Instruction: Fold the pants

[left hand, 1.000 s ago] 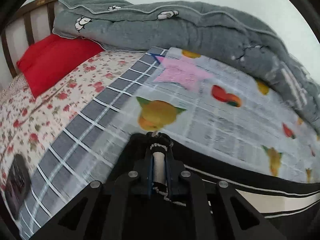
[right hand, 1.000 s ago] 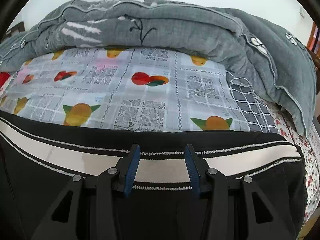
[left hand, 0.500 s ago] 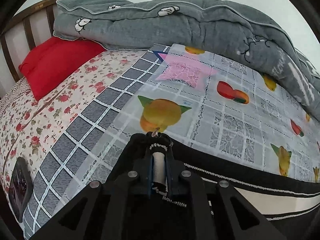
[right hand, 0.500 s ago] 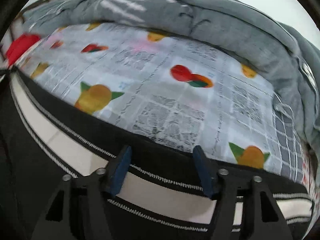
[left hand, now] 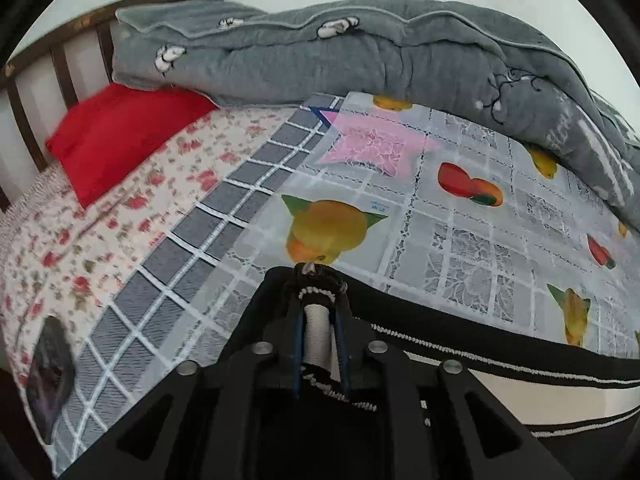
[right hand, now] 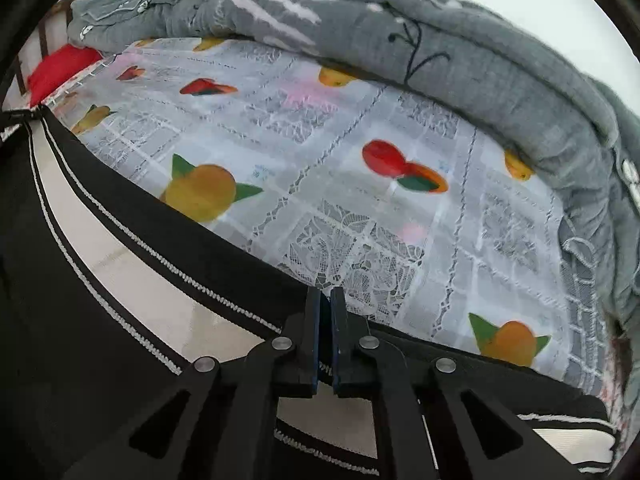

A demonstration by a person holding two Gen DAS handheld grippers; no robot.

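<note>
Bed (left hand: 92,248) w/ floral sheet fills both views, a plastic fruit-print cover (left hand: 460,240) spread over its middle as the folding surface. Black pants (right hand: 120,264) w/ a white side stripe lie along the near edge of that cover, stretched between the two tongs.

Left tongs (left hand: 320,312) are clamped on a bunched end of the pants, white stripe pinched betw. the pads. Right tongs (right hand: 325,312) are closed nearly pad to pad on the black edge at the other end. Holding both ends this way prob. keeps the leg taut & straight so it can be carried over in one piece w/o sagging.

Around: rolled grey quilt (left hand: 360,60) along the far side by the wall, red pillow (left hand: 120,136) near the wooden headboard (left hand: 60,52), a dark object (left hand: 50,372) at the bed's left edge, too blurred to ID. Quilt limits room at the far side; the cover betw. pants & quilt has nothing on it.
</note>
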